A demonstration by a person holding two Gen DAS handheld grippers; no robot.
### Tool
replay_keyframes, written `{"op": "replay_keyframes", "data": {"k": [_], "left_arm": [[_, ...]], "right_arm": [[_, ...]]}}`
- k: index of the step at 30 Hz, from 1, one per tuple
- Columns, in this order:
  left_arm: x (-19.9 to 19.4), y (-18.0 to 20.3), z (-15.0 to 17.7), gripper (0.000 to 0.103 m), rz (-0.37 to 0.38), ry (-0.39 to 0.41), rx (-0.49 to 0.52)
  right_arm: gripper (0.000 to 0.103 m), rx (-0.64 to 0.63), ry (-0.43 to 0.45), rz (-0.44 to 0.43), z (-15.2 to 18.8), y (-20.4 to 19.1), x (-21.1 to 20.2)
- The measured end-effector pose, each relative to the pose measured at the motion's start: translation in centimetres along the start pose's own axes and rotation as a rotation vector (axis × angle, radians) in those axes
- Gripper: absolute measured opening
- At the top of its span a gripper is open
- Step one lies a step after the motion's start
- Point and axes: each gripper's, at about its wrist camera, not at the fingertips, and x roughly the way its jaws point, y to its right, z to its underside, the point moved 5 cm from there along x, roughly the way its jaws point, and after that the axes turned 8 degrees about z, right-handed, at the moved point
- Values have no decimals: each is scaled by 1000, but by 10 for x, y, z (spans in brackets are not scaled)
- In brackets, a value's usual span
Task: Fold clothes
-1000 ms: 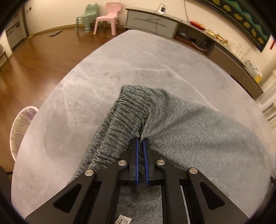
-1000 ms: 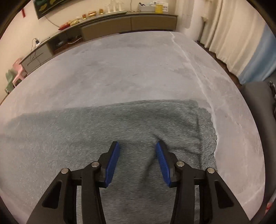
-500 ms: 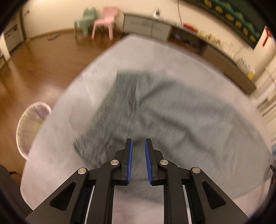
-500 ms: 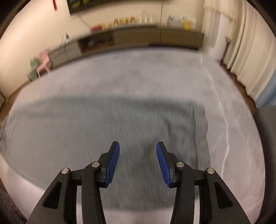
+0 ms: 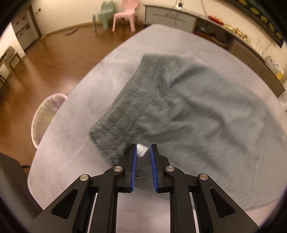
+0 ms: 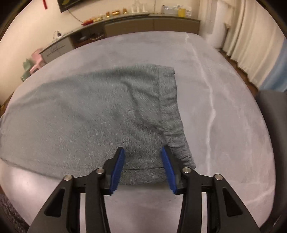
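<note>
A grey knit garment (image 5: 188,107) lies spread on the grey marble table (image 5: 71,134), folded over with wrinkles. Its ribbed band (image 6: 172,121) runs along the right edge in the right wrist view. My left gripper (image 5: 143,149) hovers over the garment's near corner, its jaws a narrow gap apart, and a small white label (image 5: 142,151) shows between the tips. Nothing is pinched. My right gripper (image 6: 143,150) stands wide open above the near edge of the garment (image 6: 89,116), just left of the ribbed band, holding nothing.
A round pale basket (image 5: 46,114) stands on the wooden floor by the table's left edge. Pink and green small chairs (image 5: 125,14) and low cabinets (image 5: 170,18) are at the far wall. A dark chair (image 6: 272,111) sits at the table's right side, near curtains (image 6: 251,44).
My left gripper let go of the garment's ribbed edge, opened a little and drew back and up. The right gripper also rose away, still open. The garment now lies loose on the table.
</note>
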Motion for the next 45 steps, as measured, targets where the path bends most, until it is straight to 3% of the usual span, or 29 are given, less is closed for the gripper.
{"op": "replay_keyframes", "data": {"k": [4,7,9,12,14,16,17,18,20,21,25,27,30,33,36,38,40,45], "left_arm": [[-17,100,3,21,174,49,115],[8,183,26,22,288,-40,234],[26,226,45,23,283,-99,318],[44,261,60,23,209,-141,397],[45,275,60,23,191,-143,406],[33,294,56,24,237,-117,403],[22,308,56,31,273,-98,410],[11,322,57,47,309,-79,416],[-5,364,67,67,423,-93,424],[-13,387,73,68,485,-106,427],[-29,516,116,68,702,-251,503],[-34,591,131,68,750,-281,592],[-45,699,166,70,792,-330,762],[-40,785,205,70,749,-371,884],[-19,836,228,69,649,-352,959],[2,849,236,69,547,-331,985],[15,851,236,68,533,-326,959],[53,846,217,68,435,-267,890]], "right_arm": [[41,74,55,-27,0,19,-26],[41,120,80,-42,0,32,-41],[41,106,21,-27,8,38,-30],[41,104,-9,-12,14,46,-28],[43,144,14,-17,14,54,-36],[51,186,54,-22,13,62,-48],[53,203,63,-35,13,65,-51],[53,217,67,-51,12,67,-51],[53,222,51,-82,14,64,-43],[53,220,40,-96,16,63,-41],[53,191,41,-102,17,50,-24],[51,158,60,-90,16,42,-20],[38,118,97,-67,12,35,-18],[37,130,106,-107,10,37,-17],[38,214,98,-192,10,51,-17],[44,279,89,-248,11,62,-17],[57,286,92,-245,11,69,-18],[58,314,96,-294,11,76,-17]]}}
